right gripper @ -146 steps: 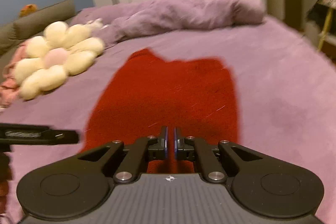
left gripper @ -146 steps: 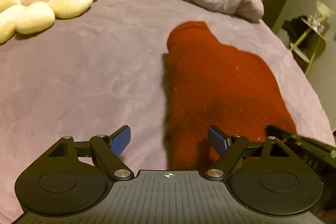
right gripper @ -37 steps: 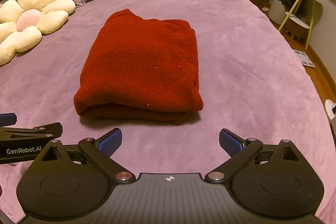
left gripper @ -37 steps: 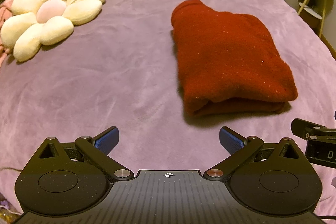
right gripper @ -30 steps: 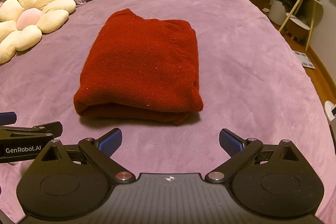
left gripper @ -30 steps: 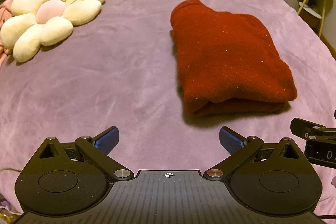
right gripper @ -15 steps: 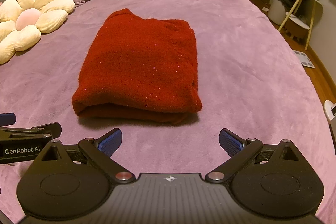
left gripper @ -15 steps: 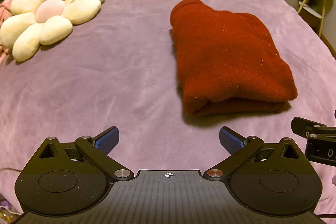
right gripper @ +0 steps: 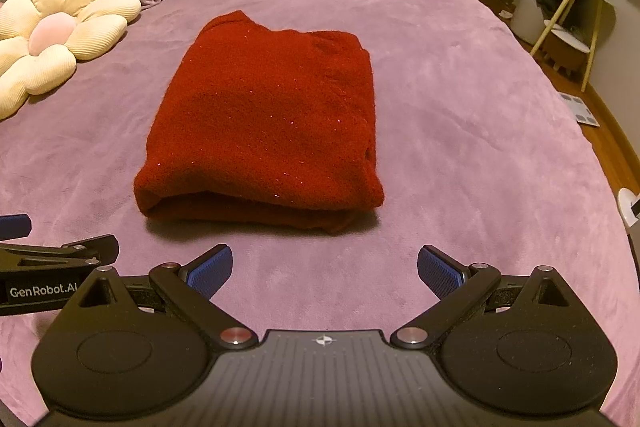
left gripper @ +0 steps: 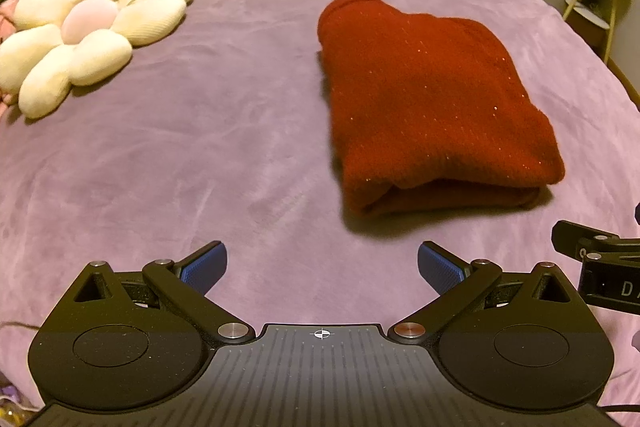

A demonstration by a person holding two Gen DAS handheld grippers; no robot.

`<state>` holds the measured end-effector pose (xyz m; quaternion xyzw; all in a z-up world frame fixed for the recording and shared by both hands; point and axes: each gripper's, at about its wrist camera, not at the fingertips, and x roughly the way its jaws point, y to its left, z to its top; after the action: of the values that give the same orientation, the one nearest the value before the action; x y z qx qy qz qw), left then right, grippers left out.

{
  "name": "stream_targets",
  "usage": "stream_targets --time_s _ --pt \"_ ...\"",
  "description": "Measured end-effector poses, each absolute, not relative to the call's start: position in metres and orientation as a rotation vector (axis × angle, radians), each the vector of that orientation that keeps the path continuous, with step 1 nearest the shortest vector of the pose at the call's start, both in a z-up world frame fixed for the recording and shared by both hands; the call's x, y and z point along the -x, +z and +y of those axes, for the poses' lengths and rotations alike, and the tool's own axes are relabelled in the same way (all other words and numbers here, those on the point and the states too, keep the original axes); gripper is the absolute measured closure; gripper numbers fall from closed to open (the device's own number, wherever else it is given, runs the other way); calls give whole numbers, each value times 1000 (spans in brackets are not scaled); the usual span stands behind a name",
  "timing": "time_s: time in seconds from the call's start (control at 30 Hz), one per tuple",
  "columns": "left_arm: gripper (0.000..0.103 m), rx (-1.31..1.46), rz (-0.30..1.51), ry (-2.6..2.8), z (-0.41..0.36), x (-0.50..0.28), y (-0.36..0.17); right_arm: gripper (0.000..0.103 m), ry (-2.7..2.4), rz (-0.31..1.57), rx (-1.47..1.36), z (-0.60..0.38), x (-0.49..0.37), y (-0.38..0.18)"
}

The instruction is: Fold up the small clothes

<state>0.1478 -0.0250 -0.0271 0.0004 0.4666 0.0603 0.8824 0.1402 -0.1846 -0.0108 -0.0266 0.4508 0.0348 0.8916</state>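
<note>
Sweater (right gripper: 260, 131) lay folded on bed (right gripper: 480, 147), layered edge facing both tools. Left gripper (left gripper: 322, 267) and right gripper (right gripper: 324, 267) hovered just short, jaws spread, empty; fold judged complete.

"GenRobot.AI" on left gripper (right gripper: 16, 227) body

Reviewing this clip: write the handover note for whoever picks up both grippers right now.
Left gripper: open, empty, held above the bed short of the garment.
Right gripper: open, empty, also short of the garment's near edge.
Red sweater: folded into a compact rectangle, lying flat on the purple bedspread, touched by neither gripper. Flower pillow sits apart on the left.
Done: this piece looks folded.
Left: probably nothing on it beyond a tidy of the near layered edge; no other garment to fold is in view.
</note>
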Motion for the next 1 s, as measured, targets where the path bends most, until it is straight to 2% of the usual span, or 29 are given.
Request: stream_targets --time_s 1.0 --pt "0 2 965 116 -28 -147 -28 4 77 930 52 -185 -138 -13"
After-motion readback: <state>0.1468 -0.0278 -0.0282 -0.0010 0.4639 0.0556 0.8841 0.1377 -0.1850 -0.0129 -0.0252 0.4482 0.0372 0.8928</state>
